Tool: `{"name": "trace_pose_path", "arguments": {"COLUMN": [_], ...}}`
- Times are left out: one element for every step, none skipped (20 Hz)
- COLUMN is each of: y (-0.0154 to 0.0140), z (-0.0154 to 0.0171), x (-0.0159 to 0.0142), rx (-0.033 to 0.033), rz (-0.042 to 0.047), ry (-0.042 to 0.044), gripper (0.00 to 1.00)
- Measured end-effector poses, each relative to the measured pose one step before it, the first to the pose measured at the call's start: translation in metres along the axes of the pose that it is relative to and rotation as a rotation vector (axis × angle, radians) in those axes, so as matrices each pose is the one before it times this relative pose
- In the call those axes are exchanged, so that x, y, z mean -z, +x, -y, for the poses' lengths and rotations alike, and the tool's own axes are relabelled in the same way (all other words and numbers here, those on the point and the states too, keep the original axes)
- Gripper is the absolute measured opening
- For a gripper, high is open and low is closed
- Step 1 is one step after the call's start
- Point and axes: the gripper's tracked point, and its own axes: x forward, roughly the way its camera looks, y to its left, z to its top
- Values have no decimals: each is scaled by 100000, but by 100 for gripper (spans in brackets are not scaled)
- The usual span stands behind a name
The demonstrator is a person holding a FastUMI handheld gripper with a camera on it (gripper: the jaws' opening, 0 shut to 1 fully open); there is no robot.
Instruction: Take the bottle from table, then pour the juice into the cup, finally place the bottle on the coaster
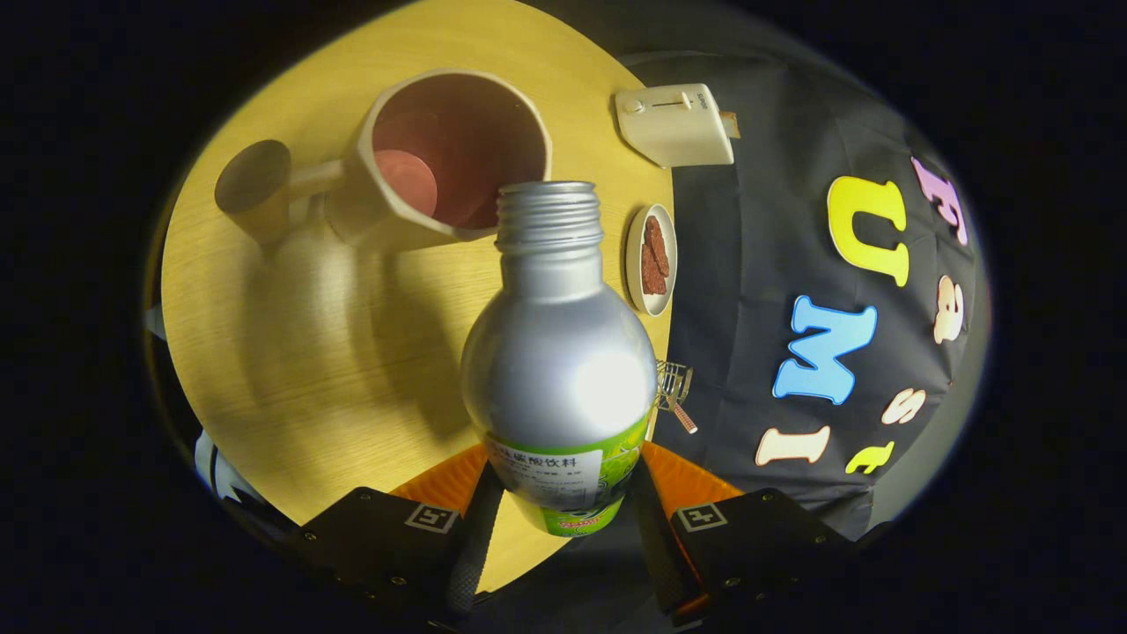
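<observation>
My gripper (563, 493) is shut on a silver metal bottle (556, 352) with a green label, holding it by its lower body between both fingers. The bottle has no cap and is held above the yellow wooden table (299, 352), tipped so its open threaded neck points toward the cup. The cup (449, 158) is a cream, faceted mug with a pink inside, standing just beyond the bottle's mouth. A round brown coaster (254, 176) lies on the table beside the cup, on the side away from the booth wall.
A cream toaster (676, 123) stands at the table's edge near the wall. A small white plate with brown slices (651, 260) lies beside the bottle's neck. A small wire rack (674, 387) with a handle sits at the table's edge by the bottle's body.
</observation>
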Motion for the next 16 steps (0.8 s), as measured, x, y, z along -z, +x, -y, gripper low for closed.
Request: {"name": "trace_pose_path", "arguments": {"y": [67,31,-12,-1,-36,-37,142,27,60,-81,-79,-126,131,-30,74,-39], "z": [45,170,155,163,215,245,137,96,72,112,39,-66,42,182,-21,103], "x": [-218,-120,-12,-19,125,42,45,22,64,50,24,-40,-97,0,9,-26], "rx": [297,313,379,308,734,860,356,10,57,14,-194,-40,504,278,83,-16], "rz": [346,-15,-320,-569,-309,-407,-468,-375,-497,-429,-305,45,-208,-301,-210,-195], "ry": [-1084,-1041,-1254,-1604,-1981,-2308,-2021,-1344,-736,-367,-386,-980,-1345,-1266,-803,-665], "gripper": [75,75,75,75,75,75,75,75,75,75,75,75,75,75,75,75]}}
